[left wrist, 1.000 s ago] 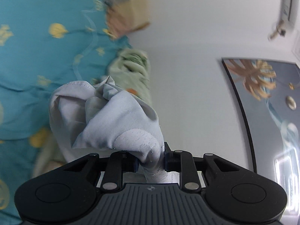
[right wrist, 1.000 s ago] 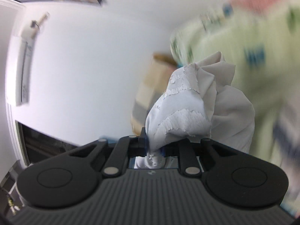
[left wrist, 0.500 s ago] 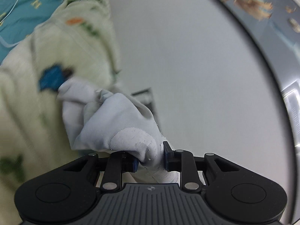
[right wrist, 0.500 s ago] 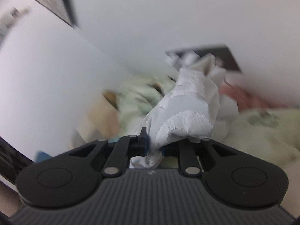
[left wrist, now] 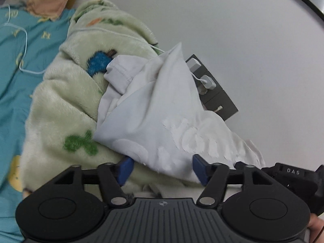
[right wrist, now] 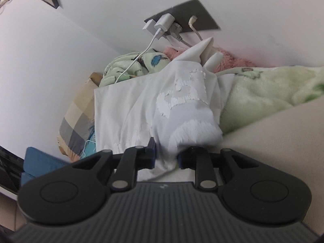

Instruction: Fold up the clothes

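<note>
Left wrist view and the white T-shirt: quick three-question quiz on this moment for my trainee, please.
1. True or false: the left gripper is clamped on the white T-shirt.
2. The T-shirt lies on: A) a green fleece blanket; B) a wooden table; C) a laundry basket.
3. What is plugged into the dark wall socket plate behind the T-shirt?

Key: 1 false, its jaws stand wide apart around the cloth. 2 A. 3 white chargers with cables.

Right hand-held gripper (right wrist: pixel 165 156) pinching white garment (right wrist: pixel 162 109), green blanket (right wrist: pixel 263 93) beside.
</note>
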A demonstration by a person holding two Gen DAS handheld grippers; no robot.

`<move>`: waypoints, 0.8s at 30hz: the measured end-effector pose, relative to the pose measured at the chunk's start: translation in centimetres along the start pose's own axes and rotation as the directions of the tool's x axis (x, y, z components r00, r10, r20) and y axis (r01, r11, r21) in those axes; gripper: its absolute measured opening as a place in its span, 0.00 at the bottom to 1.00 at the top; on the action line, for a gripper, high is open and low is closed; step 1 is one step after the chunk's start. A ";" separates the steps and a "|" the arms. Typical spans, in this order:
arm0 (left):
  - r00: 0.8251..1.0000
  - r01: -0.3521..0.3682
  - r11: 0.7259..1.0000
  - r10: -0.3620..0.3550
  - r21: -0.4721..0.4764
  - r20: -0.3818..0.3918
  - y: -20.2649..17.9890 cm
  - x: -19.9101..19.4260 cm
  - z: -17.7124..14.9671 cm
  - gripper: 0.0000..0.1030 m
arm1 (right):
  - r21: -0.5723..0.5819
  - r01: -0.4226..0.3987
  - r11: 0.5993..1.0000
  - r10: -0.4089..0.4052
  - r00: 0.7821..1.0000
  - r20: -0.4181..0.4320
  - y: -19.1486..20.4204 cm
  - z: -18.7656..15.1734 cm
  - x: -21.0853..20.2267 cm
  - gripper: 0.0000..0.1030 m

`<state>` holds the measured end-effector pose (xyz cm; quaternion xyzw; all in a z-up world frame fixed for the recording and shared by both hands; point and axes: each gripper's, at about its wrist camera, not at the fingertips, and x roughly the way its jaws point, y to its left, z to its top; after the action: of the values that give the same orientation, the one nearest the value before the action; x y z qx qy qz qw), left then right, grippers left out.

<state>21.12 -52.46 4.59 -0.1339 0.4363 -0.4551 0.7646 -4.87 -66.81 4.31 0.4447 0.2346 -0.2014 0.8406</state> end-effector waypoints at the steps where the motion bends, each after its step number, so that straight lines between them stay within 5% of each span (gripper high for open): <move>1: 1.000 -0.009 1.000 0.008 0.022 0.006 -0.7 -2.6 -1.9 0.79 | -0.019 0.005 1.000 -0.005 1.000 0.010 0.4 -0.3 -0.9 0.24; 12: 0.983 -0.127 0.967 0.093 0.219 0.160 -8.6 -21.0 -11.4 0.93 | -0.356 0.043 0.934 0.028 0.981 0.192 7.0 -7.1 -12.2 0.24; 13: 0.977 -0.149 0.961 0.106 0.233 0.187 -9.2 -22.6 -12.1 0.95 | -0.370 0.044 0.928 0.035 0.978 0.204 7.3 -7.8 -13.0 0.28; 17: 0.940 -0.264 0.917 0.176 0.298 0.293 -11.7 -28.3 -15.2 1.00 | -0.427 0.051 0.903 0.065 0.965 0.253 8.5 -10.6 -16.3 0.70; 24: 0.885 -0.388 0.837 0.221 0.386 0.410 -14.2 -35.4 -19.3 1.00 | -0.521 0.070 0.851 0.125 0.936 0.330 10.5 -15.6 -22.1 0.73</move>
<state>-9.55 -27.81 21.17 0.0438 0.1898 -0.3839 0.9026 -20.41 -45.35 16.14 0.1584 0.1201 -0.1938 0.9607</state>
